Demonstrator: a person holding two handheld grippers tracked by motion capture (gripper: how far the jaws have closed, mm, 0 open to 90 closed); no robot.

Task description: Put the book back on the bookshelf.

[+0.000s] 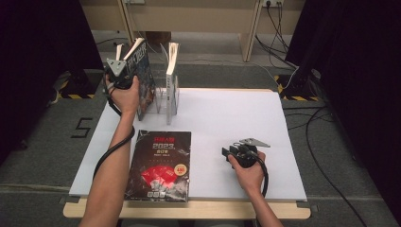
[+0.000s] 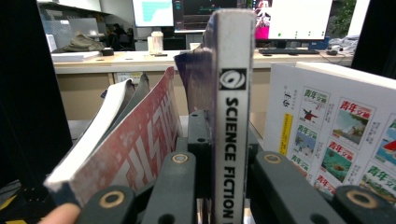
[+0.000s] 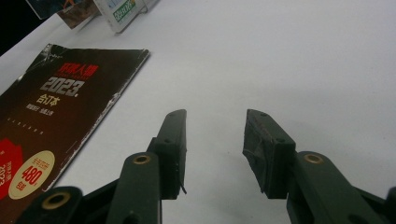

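Broadly, the white rectangular table [image 1: 227, 123] is carrying a clear acrylic book rack [image 1: 163, 94] at its far left, where the left gripper [image 1: 124, 75], clamped on the grey-spined science fiction magazine [image 2: 232, 116], is slotting it upright. Next probably comes release (once seated). The right gripper [image 3: 214, 149] is resting open, empty, beside the black 2023 paperback volume [image 1: 161, 165].

Left claw [image 1: 124, 66] clamped; right claw [image 3: 215, 154] agape

Black tool [image 3: 215, 154] jaws; brass-ringed screws; black cables
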